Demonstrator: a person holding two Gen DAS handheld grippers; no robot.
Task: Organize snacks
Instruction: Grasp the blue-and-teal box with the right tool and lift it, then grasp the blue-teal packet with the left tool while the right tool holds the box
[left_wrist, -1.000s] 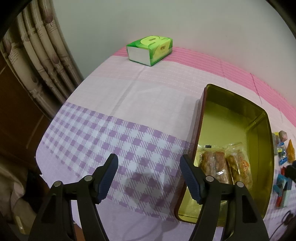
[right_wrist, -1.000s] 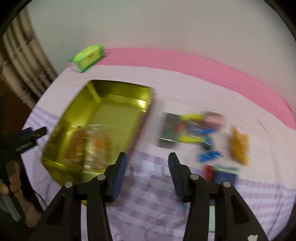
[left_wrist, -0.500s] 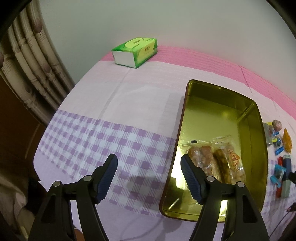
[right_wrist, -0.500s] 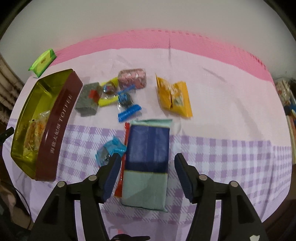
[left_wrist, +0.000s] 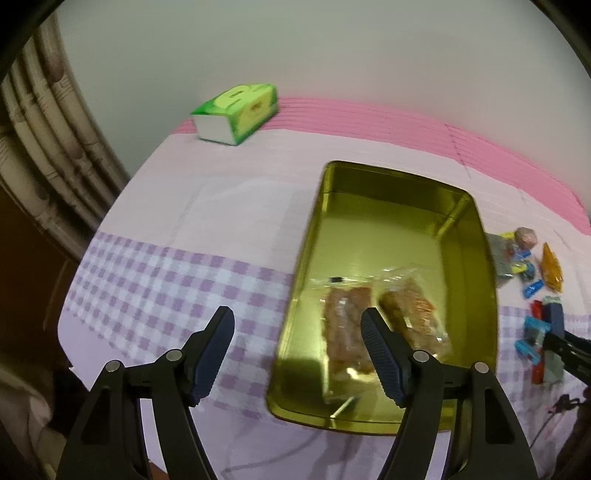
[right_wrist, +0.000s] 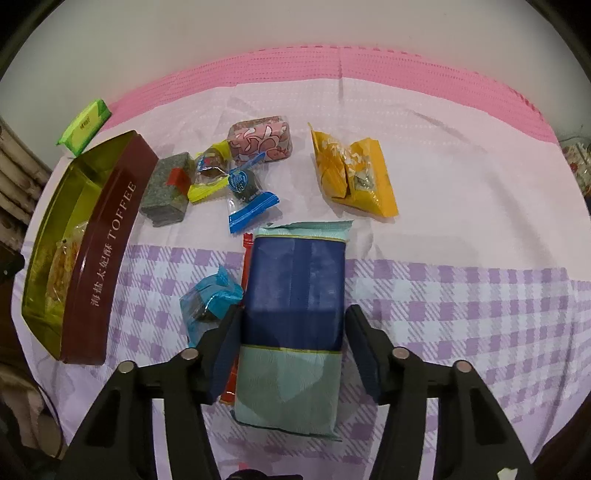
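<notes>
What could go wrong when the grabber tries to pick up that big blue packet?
The right gripper straddles the blue and teal packet, jaws open. A red wrapper lies tucked under its left edge, and a small blue candy sits by the left finger, so either might get pinched or dragged along. The packet looks wide and soft, so it may sag or slip. The tin already holds clear-wrapped snacks, so space could be tight.

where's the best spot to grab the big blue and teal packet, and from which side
Grip the blue and teal packet across its narrow width at the dark blue middle band, coming from above. It lies flat with long straight sides, and the open right gripper already straddles them. Mind the red strip under its left edge.
</notes>
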